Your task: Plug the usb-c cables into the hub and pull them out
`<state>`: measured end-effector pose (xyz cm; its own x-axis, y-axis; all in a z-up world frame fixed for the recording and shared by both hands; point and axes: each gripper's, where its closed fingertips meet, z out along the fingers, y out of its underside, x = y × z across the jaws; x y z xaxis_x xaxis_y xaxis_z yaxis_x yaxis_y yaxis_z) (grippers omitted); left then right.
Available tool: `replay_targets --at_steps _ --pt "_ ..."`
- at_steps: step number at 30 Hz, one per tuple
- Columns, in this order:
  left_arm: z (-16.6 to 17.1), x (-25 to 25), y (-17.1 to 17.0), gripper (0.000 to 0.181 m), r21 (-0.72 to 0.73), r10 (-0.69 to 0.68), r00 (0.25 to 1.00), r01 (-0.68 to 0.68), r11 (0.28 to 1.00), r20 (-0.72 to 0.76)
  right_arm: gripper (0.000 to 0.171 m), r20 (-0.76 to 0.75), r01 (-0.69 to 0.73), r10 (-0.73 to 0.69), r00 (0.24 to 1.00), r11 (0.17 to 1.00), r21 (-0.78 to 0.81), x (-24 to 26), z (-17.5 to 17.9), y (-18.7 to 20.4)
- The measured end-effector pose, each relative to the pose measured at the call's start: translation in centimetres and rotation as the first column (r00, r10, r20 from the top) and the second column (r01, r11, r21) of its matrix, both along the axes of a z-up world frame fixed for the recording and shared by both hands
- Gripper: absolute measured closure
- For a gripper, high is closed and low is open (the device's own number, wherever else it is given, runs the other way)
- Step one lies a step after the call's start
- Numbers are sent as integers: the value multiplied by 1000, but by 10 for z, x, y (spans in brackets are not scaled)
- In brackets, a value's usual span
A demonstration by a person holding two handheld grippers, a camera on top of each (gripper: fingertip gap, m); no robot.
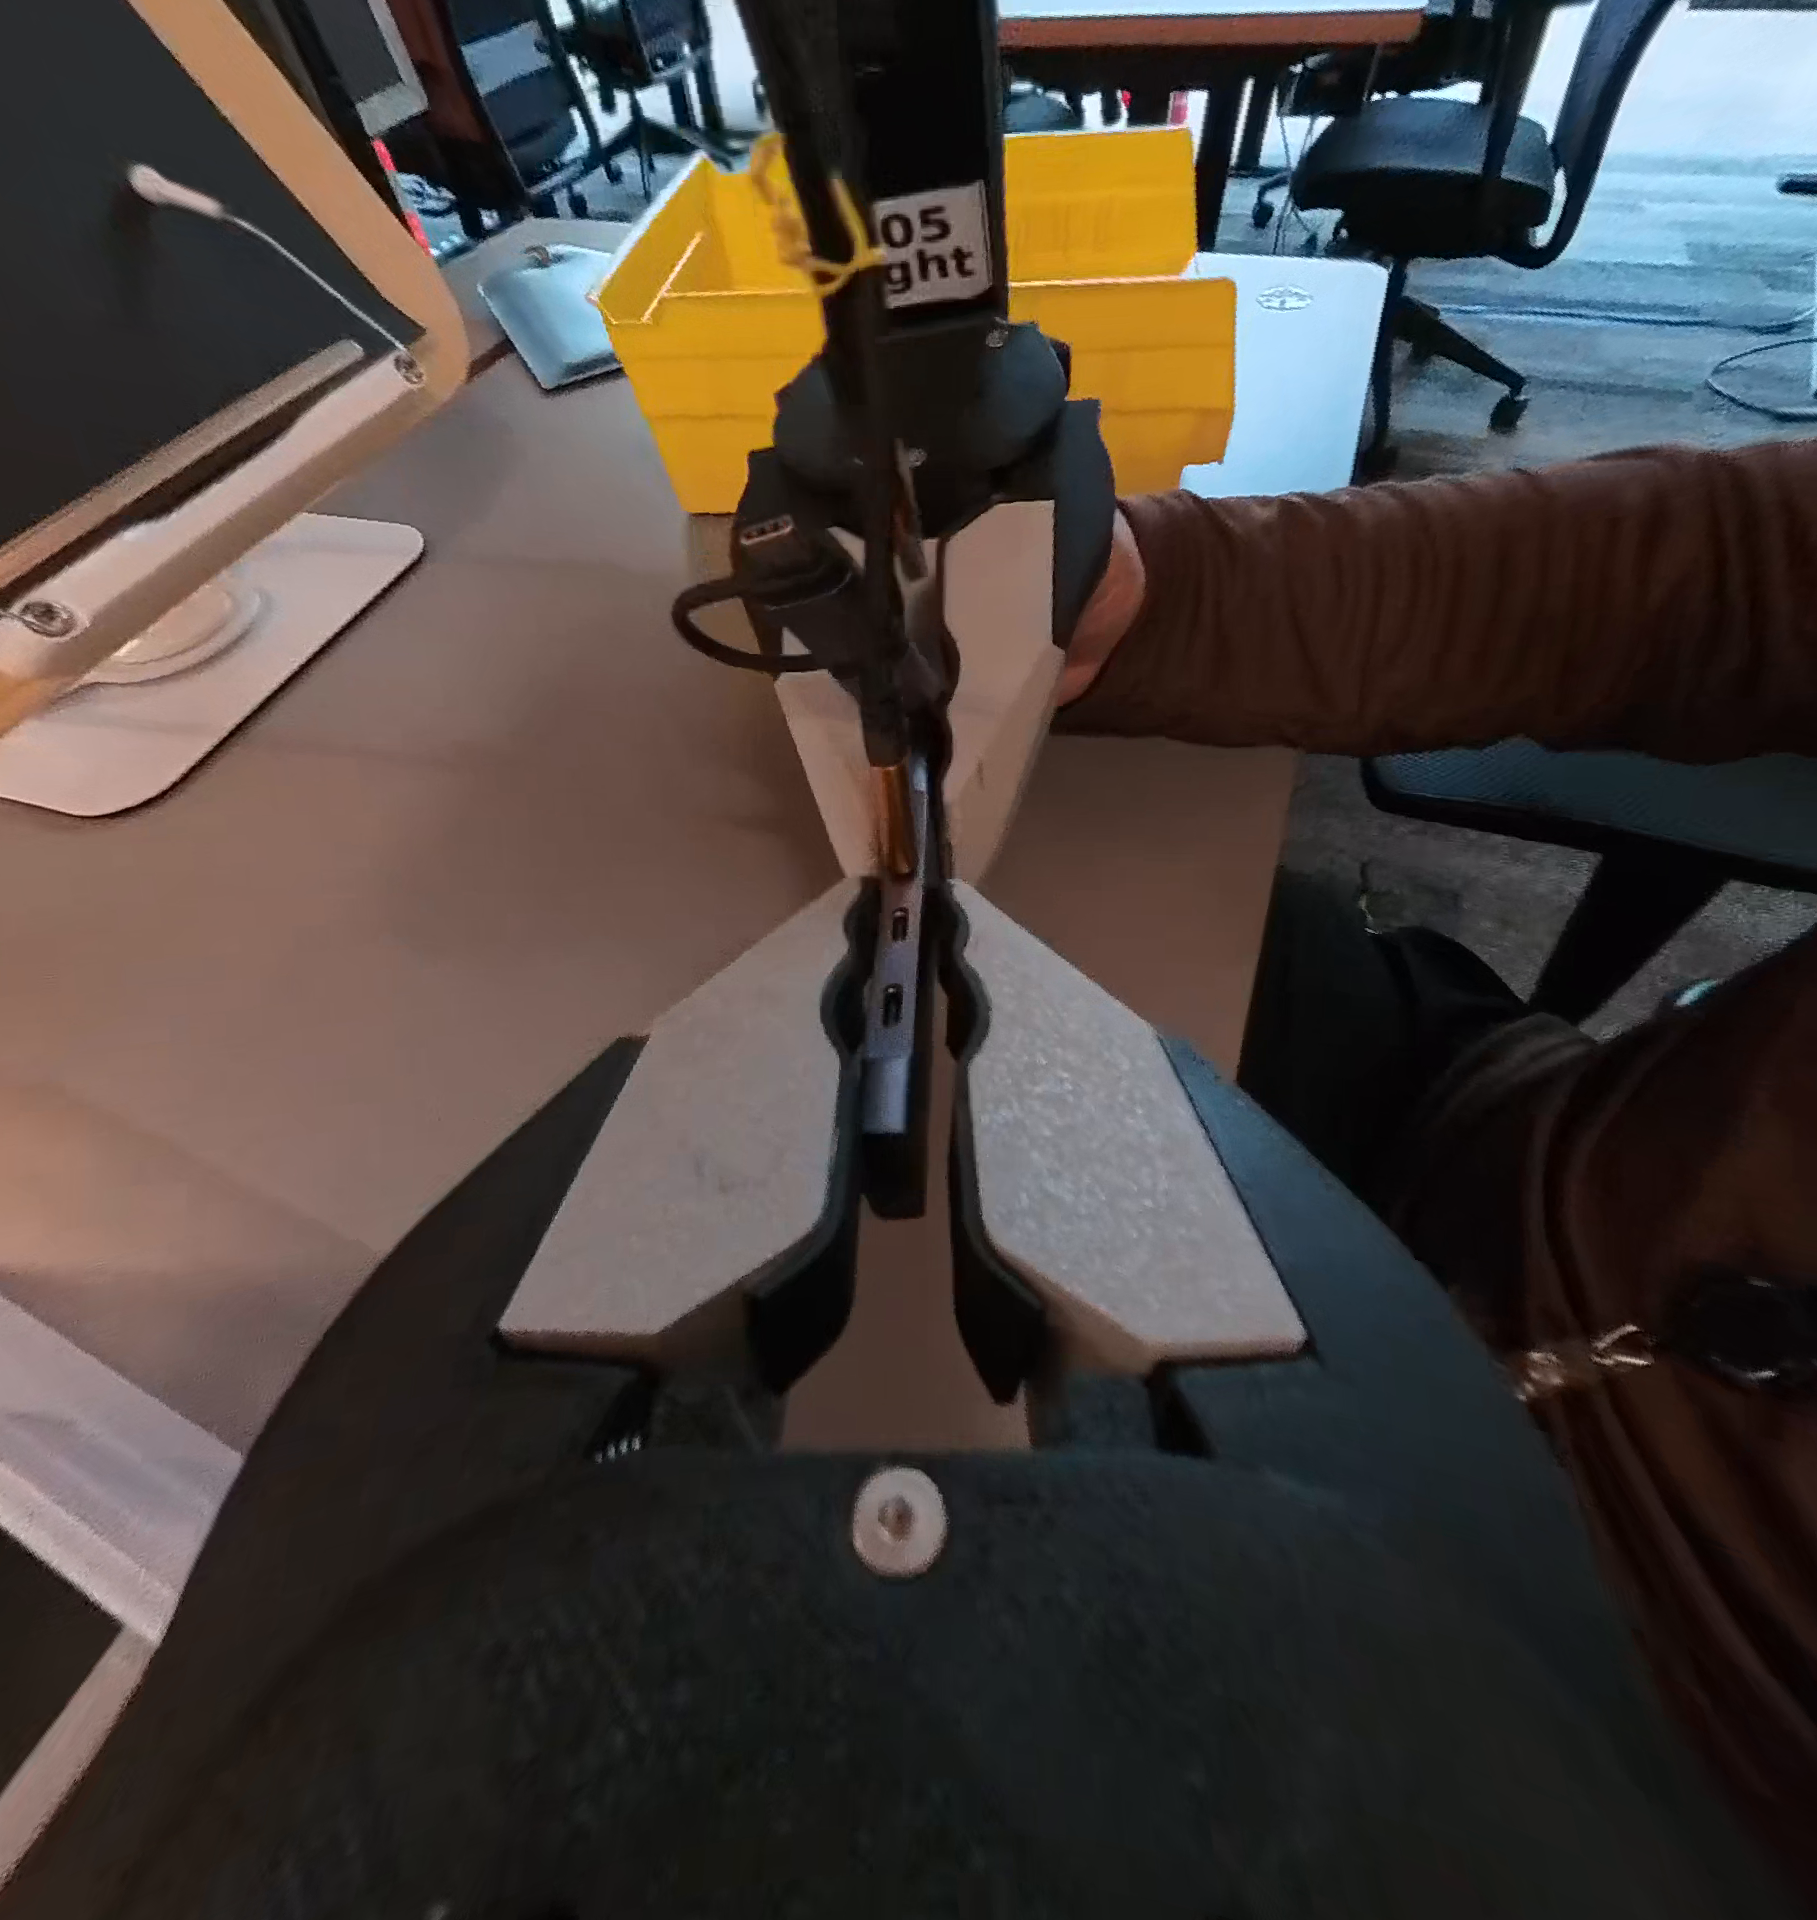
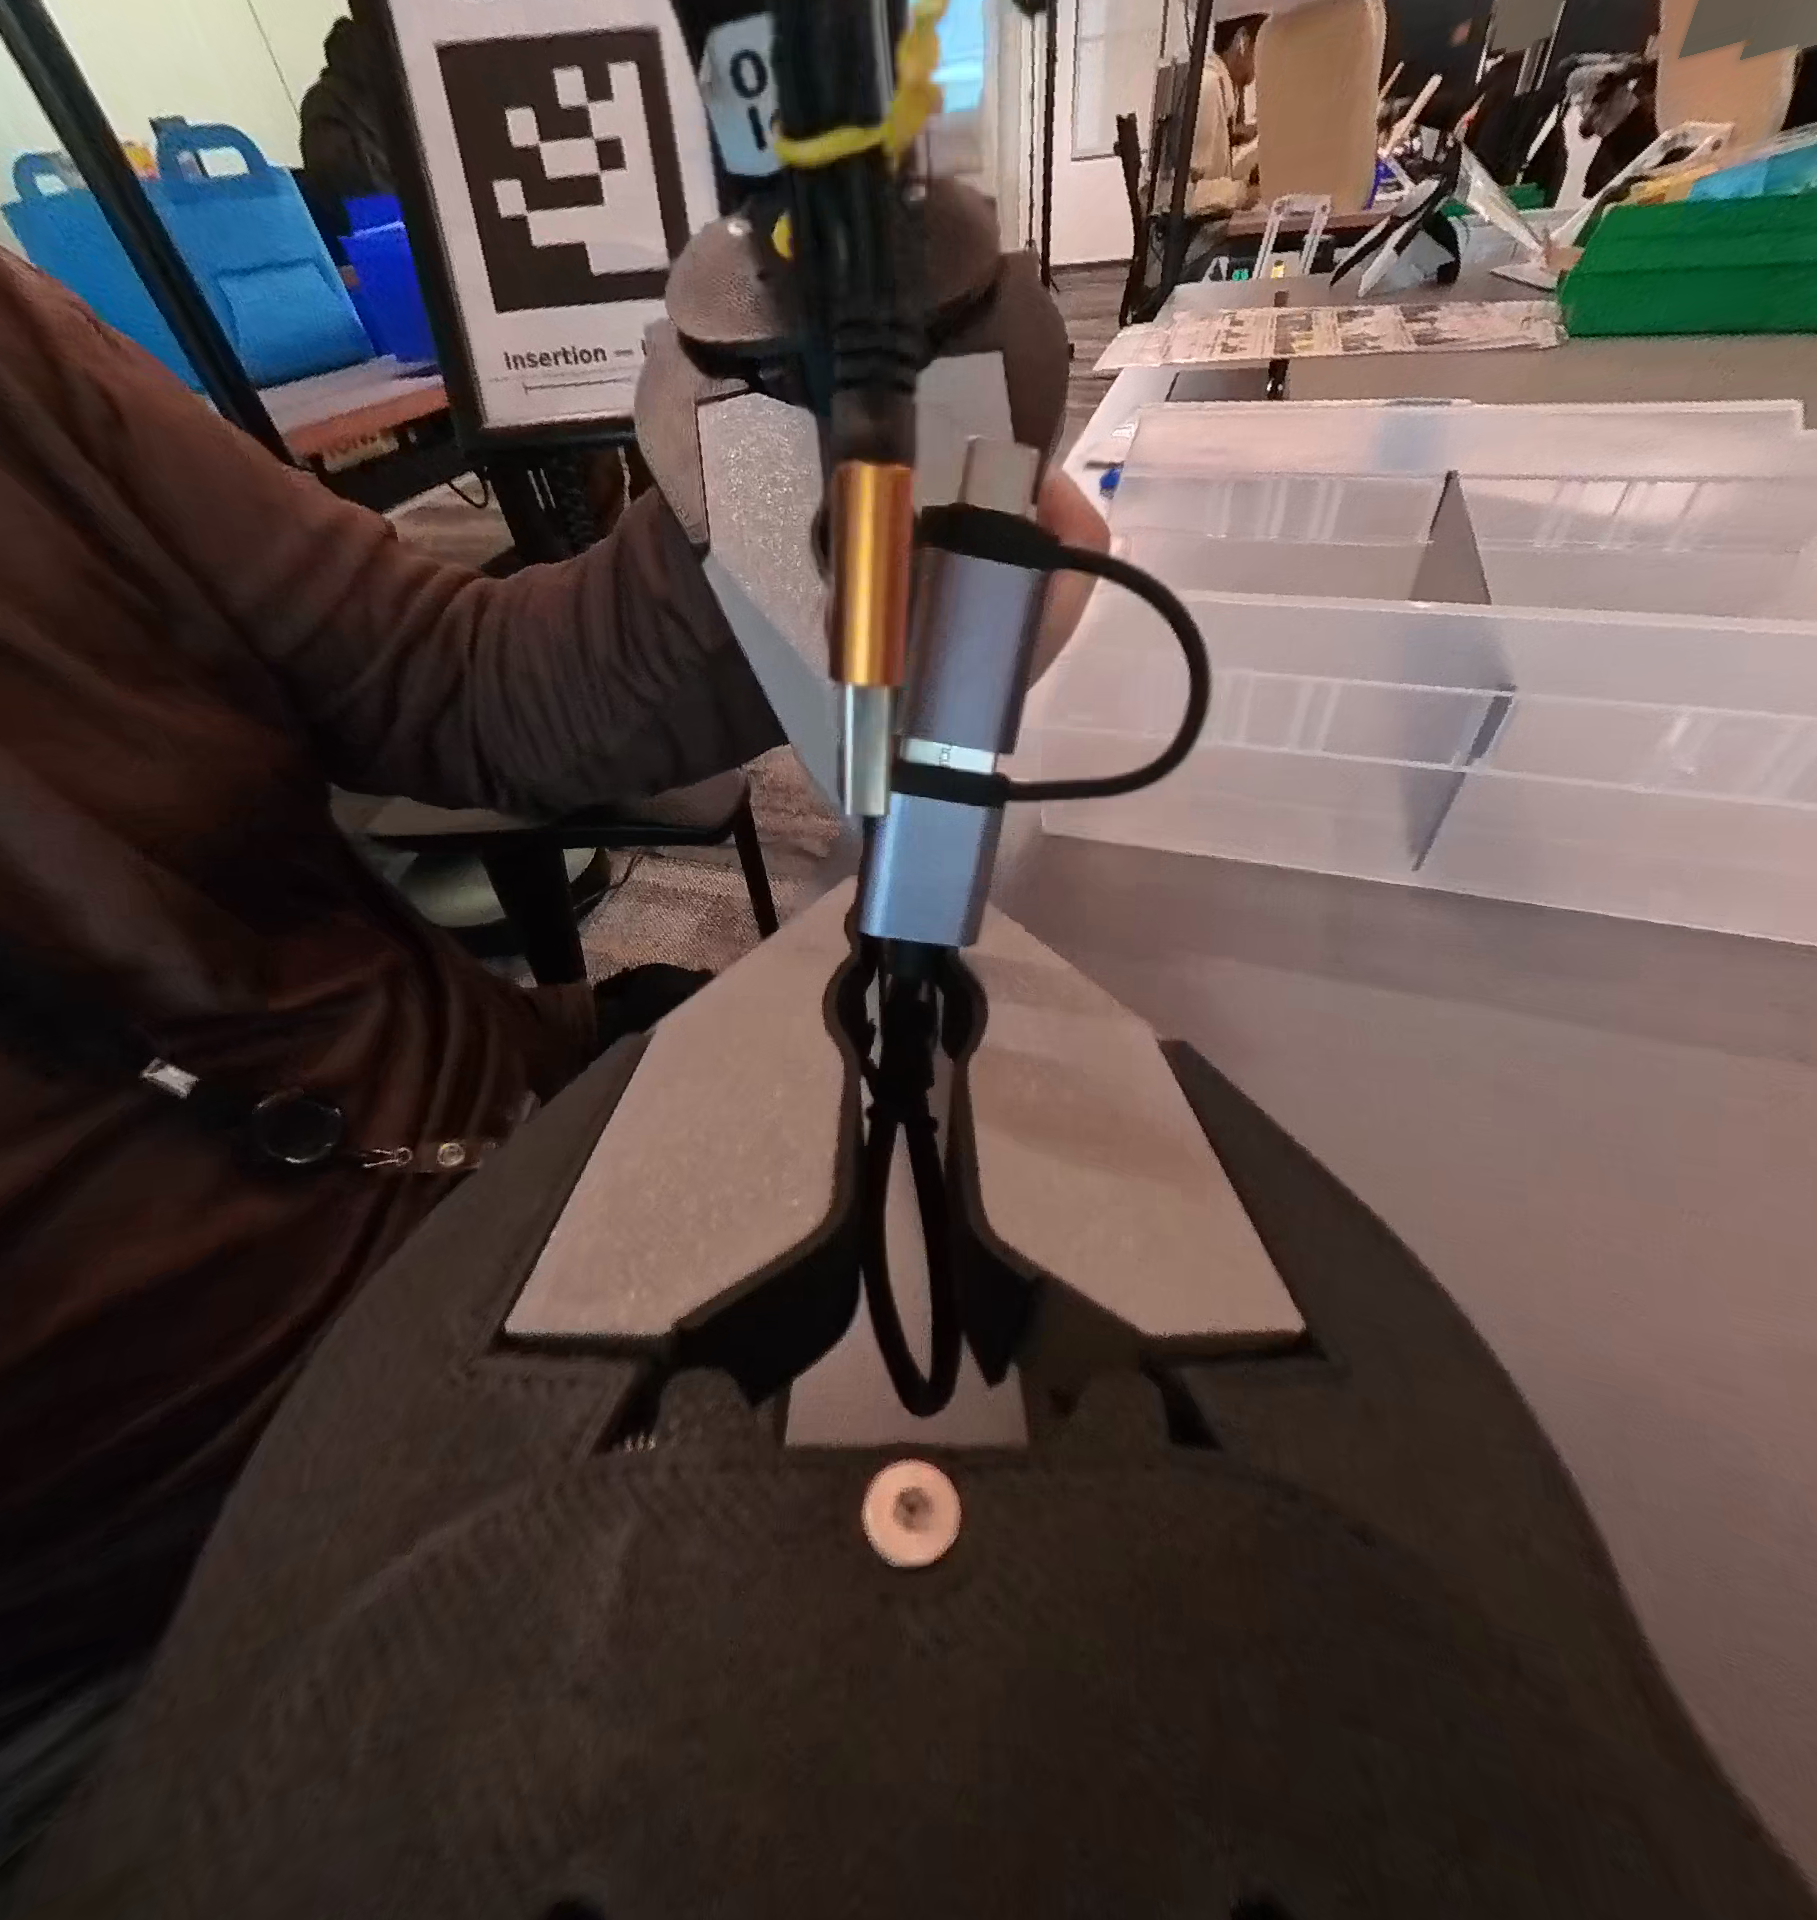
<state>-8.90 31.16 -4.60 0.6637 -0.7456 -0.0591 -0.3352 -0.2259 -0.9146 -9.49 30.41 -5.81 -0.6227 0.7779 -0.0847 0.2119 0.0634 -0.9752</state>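
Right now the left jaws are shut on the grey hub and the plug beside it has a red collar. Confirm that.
Not quite: the collar on the plug is gold, not red; the right wrist view shows it. The left gripper does have its jaws shut on the grey hub.

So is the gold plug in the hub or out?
Out. The gold plug lies beside the hub, its metal tip bare; the hub's two visible ports are empty.
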Motion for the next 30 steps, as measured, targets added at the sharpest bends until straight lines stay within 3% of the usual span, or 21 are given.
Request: replay_targets --at_steps 10,26,30 --pt "13 3 3 175 10 20 997 -21 1000 80 156 -117 -8 -4 993 994 -108 11 32 5" --pt "8 4 14 174 -34 72 988 -68 997 139 159 -120 91 -110 987 984 -151 -1 35 18" --pt "6 4 16 174 -57 78 985 -70 996 155 160 -134 121 -132 982 989 -89 -1 33 19"
